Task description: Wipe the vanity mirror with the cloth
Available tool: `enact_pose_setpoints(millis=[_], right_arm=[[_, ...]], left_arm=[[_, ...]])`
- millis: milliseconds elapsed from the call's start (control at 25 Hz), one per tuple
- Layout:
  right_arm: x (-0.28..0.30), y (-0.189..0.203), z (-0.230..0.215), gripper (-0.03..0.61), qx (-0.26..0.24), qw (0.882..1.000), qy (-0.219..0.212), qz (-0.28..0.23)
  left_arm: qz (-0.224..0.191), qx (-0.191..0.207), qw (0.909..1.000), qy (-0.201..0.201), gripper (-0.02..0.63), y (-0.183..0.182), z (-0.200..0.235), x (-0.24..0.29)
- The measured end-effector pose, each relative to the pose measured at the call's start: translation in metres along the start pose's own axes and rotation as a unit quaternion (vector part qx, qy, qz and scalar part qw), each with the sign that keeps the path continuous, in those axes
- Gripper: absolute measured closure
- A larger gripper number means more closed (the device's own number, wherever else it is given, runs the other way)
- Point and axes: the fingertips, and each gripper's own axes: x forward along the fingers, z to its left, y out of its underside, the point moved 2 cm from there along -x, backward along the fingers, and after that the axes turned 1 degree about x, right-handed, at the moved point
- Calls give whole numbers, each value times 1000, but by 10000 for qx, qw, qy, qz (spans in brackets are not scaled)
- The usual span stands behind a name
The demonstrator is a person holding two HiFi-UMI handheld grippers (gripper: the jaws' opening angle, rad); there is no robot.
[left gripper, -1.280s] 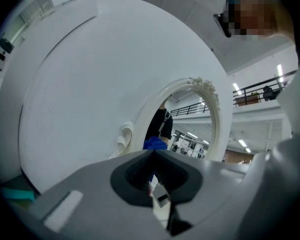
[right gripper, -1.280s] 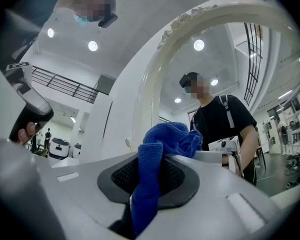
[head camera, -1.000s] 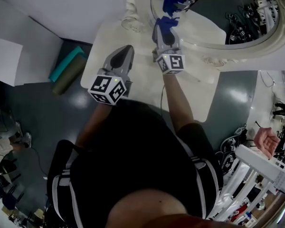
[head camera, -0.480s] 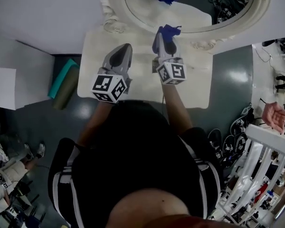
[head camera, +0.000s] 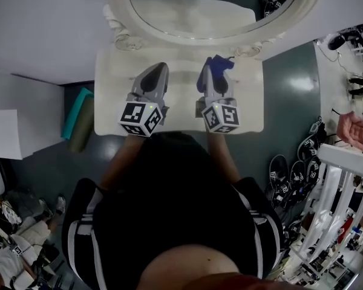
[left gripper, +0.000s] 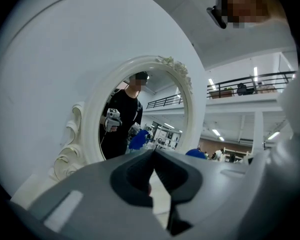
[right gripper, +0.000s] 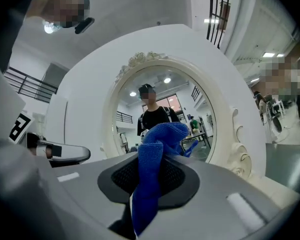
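I have the blue cloth pinched in my right gripper, over the vanity top near its back edge and short of the oval mirror standing there. My left gripper hangs alongside, clenched on nothing.

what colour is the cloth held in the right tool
Blue. The cloth shows best in the right gripper view.

A white table sits upper centre. Left of it, on the floor, a teal roll touches an olive one. Lower right, a railing; above it, a hand; possibly cables.
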Motion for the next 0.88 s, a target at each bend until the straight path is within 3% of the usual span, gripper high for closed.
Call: enact_pose_setpoints(millis=[880], right_arm=[[-5,-1,-2,509,-249,9995,-23,197]], left_arm=[[16,155,9998,-122,601,-3,-5,16]])
